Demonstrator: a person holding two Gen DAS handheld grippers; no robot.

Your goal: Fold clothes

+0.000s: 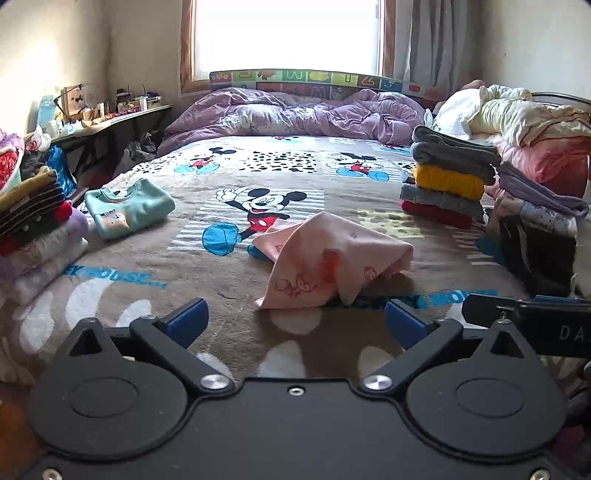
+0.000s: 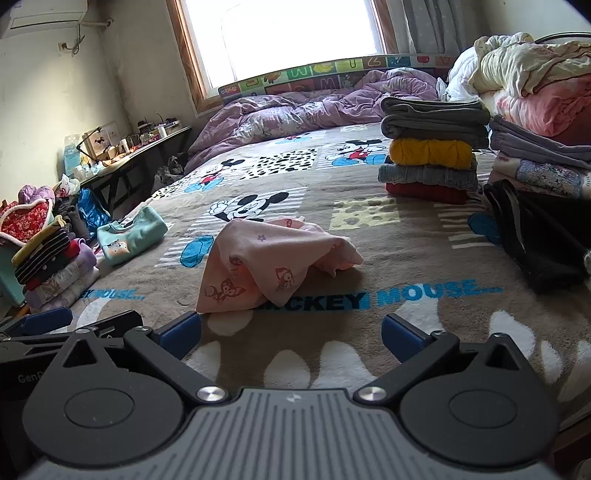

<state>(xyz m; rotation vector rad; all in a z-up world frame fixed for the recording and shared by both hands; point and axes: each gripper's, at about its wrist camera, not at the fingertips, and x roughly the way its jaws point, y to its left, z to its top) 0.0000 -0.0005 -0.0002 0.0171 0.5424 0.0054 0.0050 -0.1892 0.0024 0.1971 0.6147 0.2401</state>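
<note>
Left hand-held gripper [image 1: 293, 319]: jaws spread wide, nothing between them, angled down over the near edge of the bed [image 1: 229, 306]. Right hand-held gripper [image 2: 291, 332]: same, jaws fully apart, empty, tilted down at the blanket. Each one shows at the edge of the other's view, so they sit side by side

Pink garment [image 1: 332, 262] is crumpled and unfolded on the cartoon-mouse blanket, mid-bed, tented up in a loose peak. From the left wrist camera it's at 12 to 1 o'clock, just beyond the fingertips, not touching. From the right wrist camera it's at 11 o'clock, near hem close to the left blue pad [image 2: 181, 334] but clear of it

Folded stuff around it:
- teal folded top [image 1: 129, 208] at 10 o'clock, lying flat on the bed, well apart from the pink one
- stack of folded clothes [image 1: 448, 181] at 2 o'clock: grey on top, yellow, grey-blue, red at the bottom
- striped and pastel pile [image 1: 37, 232] at 9 o'clock on the left bed edge
- dark and purple pile [image 1: 535, 236] at 3 o'clock

Purple duvet [image 1: 295, 114] bunched at 12 o'clock under the window [image 1: 288, 33]. Cluttered bench [image 1: 110, 118] at 10 to 11 o'clock along the left wall
</note>
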